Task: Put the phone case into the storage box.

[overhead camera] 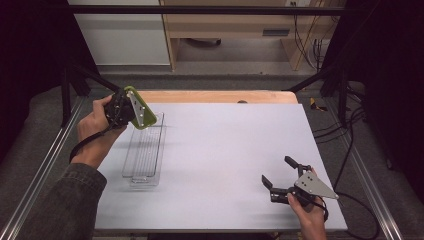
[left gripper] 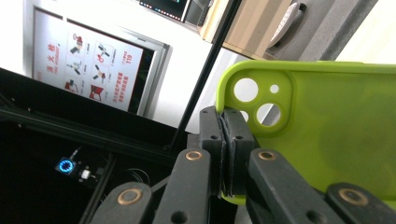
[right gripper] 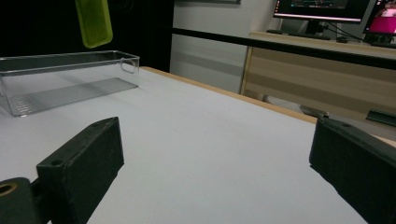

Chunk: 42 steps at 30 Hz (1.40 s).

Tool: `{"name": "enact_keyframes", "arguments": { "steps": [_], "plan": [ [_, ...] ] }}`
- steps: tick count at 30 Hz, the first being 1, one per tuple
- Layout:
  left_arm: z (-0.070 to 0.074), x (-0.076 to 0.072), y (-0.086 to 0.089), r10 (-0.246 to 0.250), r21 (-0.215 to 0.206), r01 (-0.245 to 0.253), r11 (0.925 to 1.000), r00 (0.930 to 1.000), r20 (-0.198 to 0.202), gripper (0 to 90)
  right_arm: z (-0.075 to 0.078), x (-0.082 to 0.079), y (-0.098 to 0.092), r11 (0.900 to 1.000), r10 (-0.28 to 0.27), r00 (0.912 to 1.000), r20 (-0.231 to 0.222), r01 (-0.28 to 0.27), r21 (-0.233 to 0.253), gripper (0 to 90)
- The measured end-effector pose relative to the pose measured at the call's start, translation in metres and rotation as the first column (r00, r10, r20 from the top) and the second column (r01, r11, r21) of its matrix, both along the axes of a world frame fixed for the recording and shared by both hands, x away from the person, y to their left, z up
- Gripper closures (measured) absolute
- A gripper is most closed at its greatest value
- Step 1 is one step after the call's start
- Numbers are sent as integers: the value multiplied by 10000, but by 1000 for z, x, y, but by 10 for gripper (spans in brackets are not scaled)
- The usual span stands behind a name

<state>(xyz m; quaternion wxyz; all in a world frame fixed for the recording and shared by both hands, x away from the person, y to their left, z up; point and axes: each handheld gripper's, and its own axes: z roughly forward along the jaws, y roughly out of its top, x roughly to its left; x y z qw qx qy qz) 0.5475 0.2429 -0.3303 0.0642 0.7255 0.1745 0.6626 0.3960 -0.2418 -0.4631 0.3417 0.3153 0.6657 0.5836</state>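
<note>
A lime-green phone case with camera cut-outs is pinched at its edge by my left gripper, whose jaws are shut on it. In the high view that left gripper holds the phone case in the air over the far end of a clear plastic tray at the table's left. My right gripper rests low near the front right of the table, open, with nothing between its jaws. From the right gripper view, the phone case hangs above the empty tray.
A pale mat covers the table, with a wooden edge along the back. Metal frame rails run down both sides. A desk with monitors stands beyond the table.
</note>
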Motion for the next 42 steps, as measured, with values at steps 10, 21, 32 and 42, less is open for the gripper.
{"name": "enact_keyframes", "arguments": {
  "steps": [10,21,32,42],
  "plan": [
    [-2,2,-6,-132,67,132,9999,9999,37,878,0,0,-1,10000,-4,10000,-19,4,-18,32],
    [-11,6,-6,-133,530,127,9985,9999,110,877,-1,1,-1,9999,-77,10000,-58,78,94,29],
    [-14,10,-3,-179,721,162,9973,9996,237,878,0,1,-1,9998,-149,9999,-87,151,148,27],
    [-16,15,-4,-240,814,212,9965,9992,330,877,-1,1,0,9999,-142,9998,-111,143,95,26]
  ]
}}
